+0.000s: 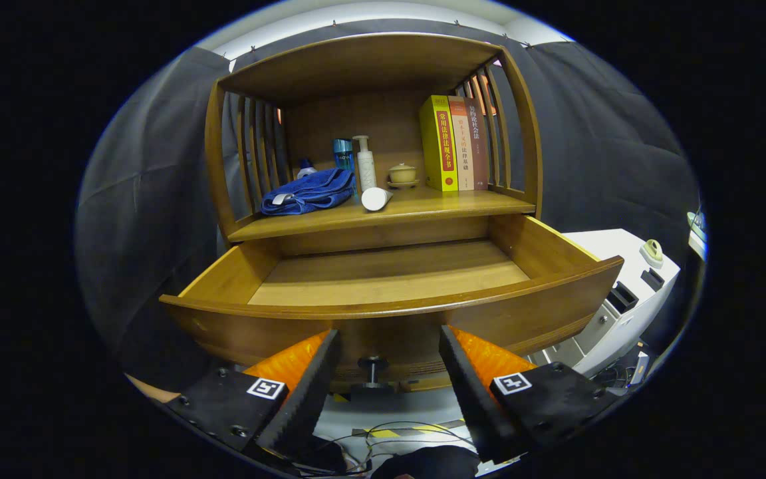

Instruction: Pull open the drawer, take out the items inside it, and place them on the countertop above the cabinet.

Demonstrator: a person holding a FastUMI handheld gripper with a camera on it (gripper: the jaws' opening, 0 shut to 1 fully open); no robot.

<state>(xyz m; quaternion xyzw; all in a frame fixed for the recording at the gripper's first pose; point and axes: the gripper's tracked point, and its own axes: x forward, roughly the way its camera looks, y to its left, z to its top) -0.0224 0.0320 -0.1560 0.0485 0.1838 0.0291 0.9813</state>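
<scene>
From my remote station I read the tongs (388,372) as spread wide, with nothing between the two fingers (310,386) and neither of them pressing on anything. The drawer (389,293) stands pulled out toward me, just ahead of the fingertips; its curved front panel runs across directly beyond them, and the small dark knob (372,370) on that panel sits in the gap between the fingers, apart from both. I see the wooden floor of the drawer bare from wall to wall, although the strip right behind the front panel is hidden from me. Above the drawer lies the counter (423,205), enclosed by the cabinet (356,63) with slatted sides and a curved top. On the counter, from one side to the other, I note a folded blue towel (308,191), a small bottle with a blue cap (306,169) behind it, a tall blue bottle (342,156), a white pump bottle (365,163), a white tube (376,198) lying on its side near the front edge, a small lidded ceramic cup (402,174) on a saucer, and three upright books (457,143) against the slats. The raised front panel stands between the tongs and the drawer interior. Beside the cabinet I see a white machine (629,299), and below the fingers, cables (396,432) lie on the floor near striped tape.
</scene>
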